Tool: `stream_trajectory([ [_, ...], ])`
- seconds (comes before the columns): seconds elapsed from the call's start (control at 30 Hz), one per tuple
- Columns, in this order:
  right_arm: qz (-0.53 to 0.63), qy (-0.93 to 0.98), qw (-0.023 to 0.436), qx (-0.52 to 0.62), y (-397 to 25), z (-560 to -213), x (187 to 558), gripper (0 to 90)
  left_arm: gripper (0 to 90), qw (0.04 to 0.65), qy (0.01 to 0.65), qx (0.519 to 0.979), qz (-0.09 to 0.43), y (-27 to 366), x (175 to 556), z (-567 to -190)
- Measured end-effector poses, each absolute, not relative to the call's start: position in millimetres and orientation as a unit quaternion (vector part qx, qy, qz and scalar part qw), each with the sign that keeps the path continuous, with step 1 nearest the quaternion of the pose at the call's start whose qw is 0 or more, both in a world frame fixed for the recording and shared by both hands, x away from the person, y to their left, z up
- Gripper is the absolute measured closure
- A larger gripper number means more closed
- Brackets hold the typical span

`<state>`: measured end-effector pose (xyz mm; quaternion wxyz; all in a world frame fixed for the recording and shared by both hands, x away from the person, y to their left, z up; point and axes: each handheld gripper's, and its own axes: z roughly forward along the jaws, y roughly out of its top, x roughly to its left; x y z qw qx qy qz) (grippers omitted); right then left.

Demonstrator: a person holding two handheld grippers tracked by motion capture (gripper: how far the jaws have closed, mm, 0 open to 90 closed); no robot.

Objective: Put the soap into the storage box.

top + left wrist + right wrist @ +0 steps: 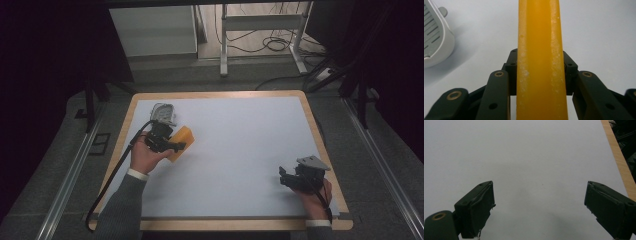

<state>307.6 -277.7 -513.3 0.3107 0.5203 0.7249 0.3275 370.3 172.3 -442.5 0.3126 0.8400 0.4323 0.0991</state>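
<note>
Nearest me, my right gripper [288, 179] sits low over the worktop [240, 150] at its near right corner, held in the person's right hand [316, 196]. Its 2 jaws stand wide apart in the right gripper view, with bare white surface between them and the wooden edge [617, 155] running off to the right.

Farther out on the left, my left gripper [172, 143] is clamped on the orange block [179, 142] — in the left gripper view the block [540, 62] rises straight up between the 2 jaws, pressed on both flat sides, its surface dusted with pale specks. The person's left hand [146, 155] grips the tool from behind.

Just beyond the block, near the far left corner, lies a white slotted device [164, 113] — I can't tell what it is; its cable trails toward the left gripper.
</note>
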Motion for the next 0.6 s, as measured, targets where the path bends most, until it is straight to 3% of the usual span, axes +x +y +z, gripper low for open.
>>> stream_trajectory([
  [0.6, 0.329, 0.727, 0.311, 0.517, -276.5, -512.1, 306.8, 9.4, 61.1, 0.32, 0.448, 0.828, 0.109, 188.5, 385.0, -436.9],
])
